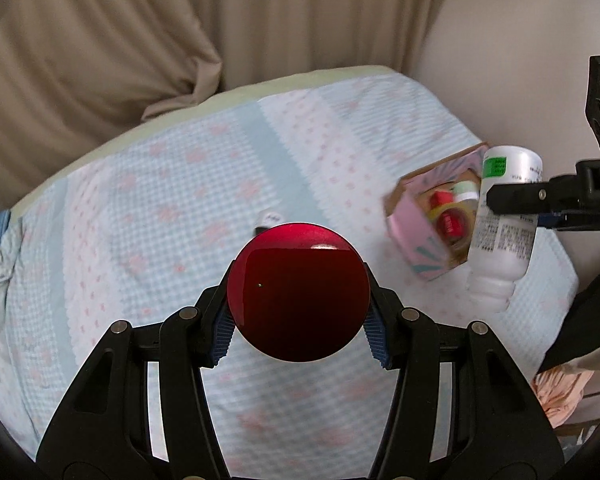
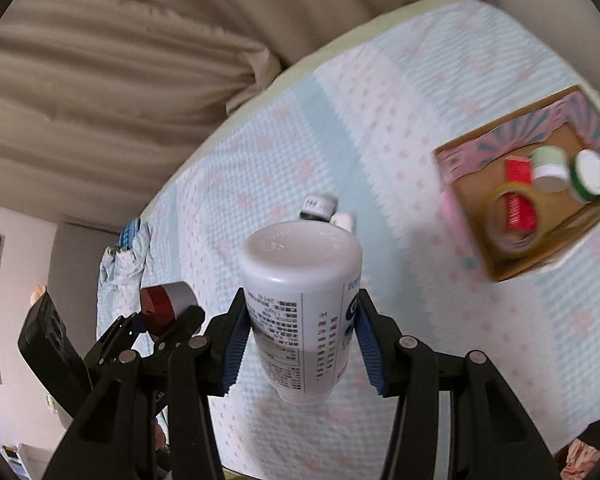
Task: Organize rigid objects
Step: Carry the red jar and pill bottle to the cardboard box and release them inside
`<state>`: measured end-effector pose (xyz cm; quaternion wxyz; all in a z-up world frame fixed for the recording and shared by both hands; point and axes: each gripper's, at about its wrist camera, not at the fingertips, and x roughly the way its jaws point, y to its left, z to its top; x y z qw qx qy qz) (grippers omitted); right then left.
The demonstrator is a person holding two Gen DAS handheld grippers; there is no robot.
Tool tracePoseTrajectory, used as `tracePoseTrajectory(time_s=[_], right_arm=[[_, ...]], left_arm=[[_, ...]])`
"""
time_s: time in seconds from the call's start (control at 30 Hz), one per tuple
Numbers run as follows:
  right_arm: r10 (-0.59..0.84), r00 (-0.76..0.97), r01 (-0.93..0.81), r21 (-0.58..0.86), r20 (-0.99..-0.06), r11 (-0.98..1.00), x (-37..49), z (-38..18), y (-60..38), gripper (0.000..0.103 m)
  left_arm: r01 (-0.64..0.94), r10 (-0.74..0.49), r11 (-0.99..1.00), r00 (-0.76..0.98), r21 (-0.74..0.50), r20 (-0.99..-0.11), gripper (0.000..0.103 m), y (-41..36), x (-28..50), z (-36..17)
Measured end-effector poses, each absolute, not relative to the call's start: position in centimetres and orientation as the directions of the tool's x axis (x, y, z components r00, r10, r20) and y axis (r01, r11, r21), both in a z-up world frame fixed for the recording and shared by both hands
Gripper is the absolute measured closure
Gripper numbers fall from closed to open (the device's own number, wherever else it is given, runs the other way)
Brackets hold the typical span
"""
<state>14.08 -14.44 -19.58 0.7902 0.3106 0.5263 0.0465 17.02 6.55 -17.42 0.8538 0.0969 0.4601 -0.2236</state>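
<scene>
Left gripper (image 1: 298,320) clamped on red-capped can (image 1: 298,292), held above the bed (image 1: 160,208); right gripper (image 2: 300,340) clamped on inverted white bottle (image 2: 302,312), also above the bed. Beyond them, two small white containers (image 2: 326,210) lie on the bed left of the box (image 2: 480,240). Box holds tape roll (image 2: 514,220), red item and small jars.

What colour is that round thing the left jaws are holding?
Deep glossy red on its flat face, with a grey side; the left wrist view shows it best.
</scene>
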Motion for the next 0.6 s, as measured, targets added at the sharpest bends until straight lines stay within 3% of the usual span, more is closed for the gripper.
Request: tracePoseTrajectory(time_s=[0.27, 0.6], right_arm=[[0.353, 0.470, 0.271, 0.513, -0.809, 0.814, 13.3, -16.8, -25.6, 0.057], [0.349, 0.432, 0.279, 0.491, -0.832, 0.825, 14.4, -17.8, -38.7, 0.057]], left_arm=[[0.464, -0.316, 0.883, 0.480, -0.069, -0.818, 0.052, -3.6, 16.6, -15.2], [0.396, -0.341, 0.902, 0.411, -0.172, -0.846, 0.052, -16.1, 17.4, -19.9]])
